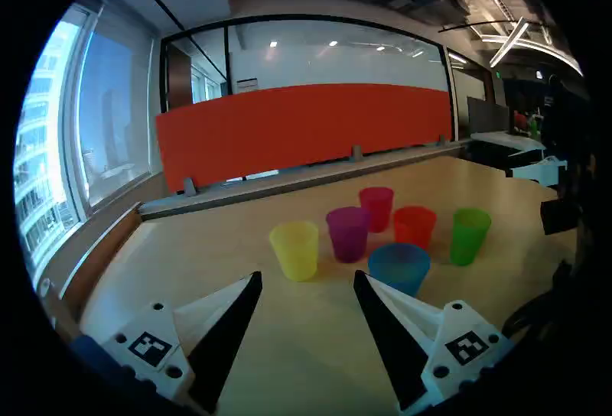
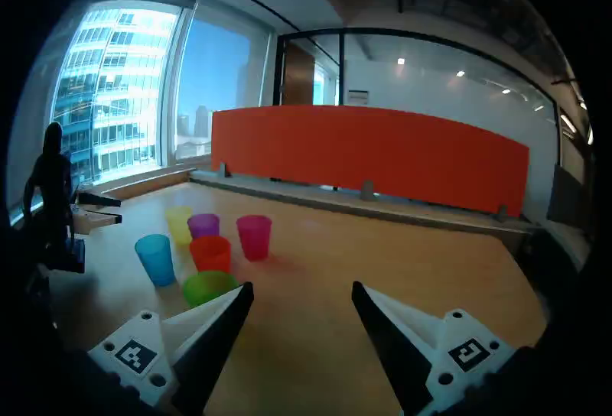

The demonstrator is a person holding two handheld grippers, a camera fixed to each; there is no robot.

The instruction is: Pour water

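The left tool (image 1: 307,277) is hovering low over the wooden surface (image 1: 229,240) with its two fingers spread wide apart, gripping nothing. The right tool (image 2: 302,286) is likewise hanging over the surface (image 2: 344,263), fingers apart and holding nothing.

Six plastic cups are standing upright in a loose cluster out on the surface, well back from its far edge, where an orange panel (image 1: 306,129) is running along. In the left gripper view, the blue cup (image 1: 398,267) is sitting nearest, just past one fingertip. The yellow cup (image 1: 294,249) and purple cup (image 1: 348,232) are standing beside it, and the pink cup (image 1: 376,208), red cup (image 1: 414,226) and green cup (image 1: 469,234) are standing behind.

In the right gripper view, the green cup (image 2: 208,287) is sitting closest, just beyond one fingertip. The red cup (image 2: 210,254) and blue cup (image 2: 155,259) are standing near it. Whether any cup is holding water cannot be told. Tall windows (image 2: 115,95) are lining the side of the room.
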